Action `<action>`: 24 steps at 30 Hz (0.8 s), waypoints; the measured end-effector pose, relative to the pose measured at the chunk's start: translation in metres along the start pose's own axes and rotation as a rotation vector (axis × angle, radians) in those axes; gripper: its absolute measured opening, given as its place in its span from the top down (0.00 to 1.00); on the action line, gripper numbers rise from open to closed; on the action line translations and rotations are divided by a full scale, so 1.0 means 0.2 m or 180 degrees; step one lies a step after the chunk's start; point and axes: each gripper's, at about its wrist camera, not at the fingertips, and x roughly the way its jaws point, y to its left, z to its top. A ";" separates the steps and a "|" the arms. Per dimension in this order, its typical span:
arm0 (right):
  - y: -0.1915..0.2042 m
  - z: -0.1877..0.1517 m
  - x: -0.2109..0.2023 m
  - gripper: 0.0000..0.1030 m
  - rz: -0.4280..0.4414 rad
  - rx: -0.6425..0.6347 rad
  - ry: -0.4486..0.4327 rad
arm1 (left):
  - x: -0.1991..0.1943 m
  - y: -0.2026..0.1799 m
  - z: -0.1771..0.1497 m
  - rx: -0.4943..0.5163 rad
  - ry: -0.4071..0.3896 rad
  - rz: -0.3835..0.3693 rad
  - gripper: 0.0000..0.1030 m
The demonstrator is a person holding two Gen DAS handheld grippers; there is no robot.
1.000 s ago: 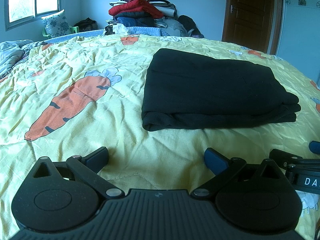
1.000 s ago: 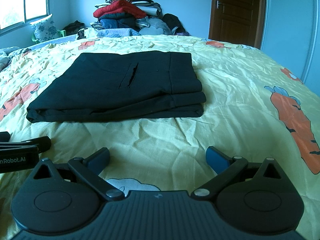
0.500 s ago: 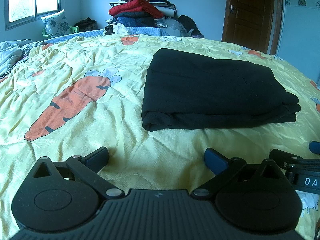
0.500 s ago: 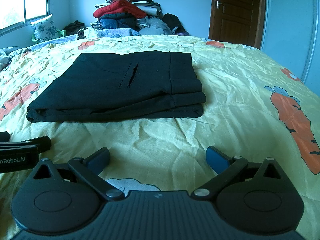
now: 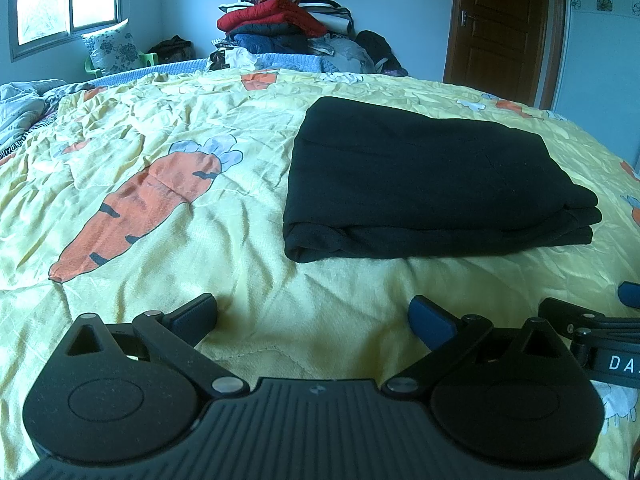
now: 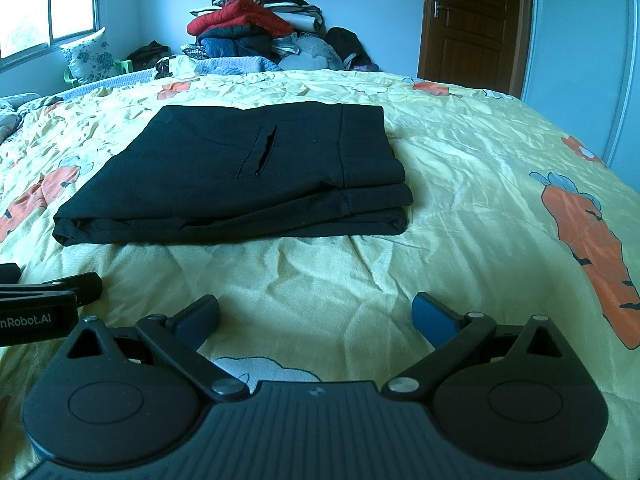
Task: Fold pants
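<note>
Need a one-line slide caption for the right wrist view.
Black pants lie folded on the carrot-print quilt; the open right gripper rests short of them, holding nothing.

Right gripper [image 5: 624,320] cut by frame edge (likewise the left gripper [image 6: 36,300])

Room lit by daylight from bright, blown-out window at upper left [image 5: 66,2]. Cool bluish cast seen in both views. Wrinkled yellow carrot-print quilt [image 5: 248,184] evenly lit, soft sheen at right. Folded black pants [image 6: 248,172] rendered dark, detail lost in folds. Strong fisheye curvature, corners vignetted. Focus sharp throughout.
</note>
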 end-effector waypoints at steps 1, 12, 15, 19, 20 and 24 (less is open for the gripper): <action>0.00 0.00 0.00 0.00 0.0000 0.0000 0.0000 | 0.00 0.00 0.00 0.0001 0.0000 0.0001 0.00; 0.00 0.00 -0.01 0.00 0.0011 -0.0020 0.0000 | 0.00 0.00 0.00 0.0003 0.0000 0.0000 0.00; 0.00 0.00 -0.01 0.00 0.0011 -0.0018 -0.0001 | 0.00 0.00 0.00 0.0001 0.0000 -0.0002 0.00; 0.00 0.00 -0.01 0.00 0.0012 -0.0016 -0.0001 | 0.00 0.00 0.00 0.0001 0.0001 -0.0004 0.00; 0.00 0.00 -0.01 0.00 0.0011 -0.0018 0.0000 | 0.00 0.00 0.00 0.0002 0.0001 -0.0003 0.00; 0.00 0.00 -0.01 0.00 0.0011 -0.0018 0.0000 | 0.00 0.00 0.00 0.0000 0.0001 -0.0004 0.00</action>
